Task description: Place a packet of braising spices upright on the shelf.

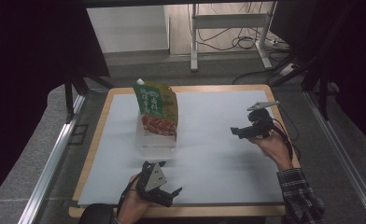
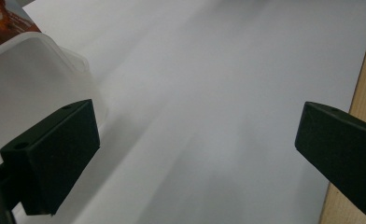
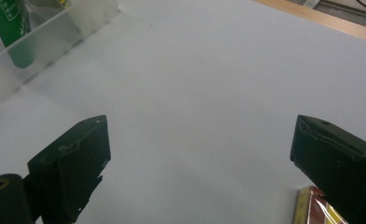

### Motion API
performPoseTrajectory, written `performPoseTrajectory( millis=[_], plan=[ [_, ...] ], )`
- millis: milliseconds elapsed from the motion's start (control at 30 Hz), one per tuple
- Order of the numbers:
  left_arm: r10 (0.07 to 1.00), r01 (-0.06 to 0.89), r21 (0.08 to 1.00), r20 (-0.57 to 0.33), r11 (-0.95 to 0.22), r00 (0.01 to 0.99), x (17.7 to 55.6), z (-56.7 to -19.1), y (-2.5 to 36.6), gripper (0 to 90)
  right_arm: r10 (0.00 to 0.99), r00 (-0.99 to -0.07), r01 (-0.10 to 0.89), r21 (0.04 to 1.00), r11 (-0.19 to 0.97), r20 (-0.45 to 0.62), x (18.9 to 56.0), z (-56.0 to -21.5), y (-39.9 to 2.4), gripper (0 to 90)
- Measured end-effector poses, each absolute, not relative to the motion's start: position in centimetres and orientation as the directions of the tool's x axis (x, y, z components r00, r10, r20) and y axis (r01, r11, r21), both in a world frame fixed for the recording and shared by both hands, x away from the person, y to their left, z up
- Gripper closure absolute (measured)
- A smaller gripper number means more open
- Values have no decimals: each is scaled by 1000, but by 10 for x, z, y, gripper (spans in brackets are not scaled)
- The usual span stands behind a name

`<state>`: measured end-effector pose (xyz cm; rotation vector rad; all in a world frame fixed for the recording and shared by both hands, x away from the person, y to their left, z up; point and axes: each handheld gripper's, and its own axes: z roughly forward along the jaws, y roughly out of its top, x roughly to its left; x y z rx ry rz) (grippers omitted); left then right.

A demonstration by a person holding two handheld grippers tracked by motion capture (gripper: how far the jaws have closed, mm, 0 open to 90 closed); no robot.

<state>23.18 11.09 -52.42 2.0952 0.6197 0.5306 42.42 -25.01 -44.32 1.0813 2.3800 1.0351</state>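
Observation:
A clear plastic container [image 1: 157, 139] stands on the white sheet [image 1: 214, 154], left of the middle. A green and orange pouch [image 1: 156, 108] stands upright in it. My left gripper [image 1: 163, 177] sits near the front edge, just in front of the container, open with nothing between its jaws [image 2: 195, 140]. The container's rounded corner [image 2: 27, 70] lies close by its left jaw. My right gripper [image 1: 241, 126] is held to the right of the container, open and empty [image 3: 200, 154]. A red and yellow packet corner [image 3: 312, 207] peeks out beside its right jaw.
The wooden table rim [image 1: 96, 135] frames the white sheet. A metal rail [image 1: 55, 158] runs along the left side. Behind the table stand a white frame's legs [image 1: 193, 42] and loose cables [image 1: 246, 37] on the floor.

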Motion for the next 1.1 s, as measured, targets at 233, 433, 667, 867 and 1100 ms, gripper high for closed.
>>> performPoseTrajectory(
  millis=[233, 433, 667, 867, 1100],
  plan=[
    [598, 231, 830, 146, -507, 788, 231, -524, 110, 0, 793, -604, 536, 698, 475, -76, 426, -447, -262, 46],
    [595, 230, 830, 146, -509, 790, 231, -524, 109, 0, 823, -563, 583, 672, 456, -70, 432, -456, -278, 74],
    [592, 228, 829, 147, -511, 792, 231, -525, 109, 0, 848, -522, 623, 637, 454, -94, 437, -465, -295, 117],
    [589, 227, 828, 147, -513, 794, 231, -525, 108, 0, 868, -486, 670, 597, 441, -96, 443, -474, -306, 138],
    [587, 227, 826, 149, -516, 796, 231, -525, 108, 0, 887, -447, 721, 540, 433, -114, 449, -483, -315, 151]
  ],
)
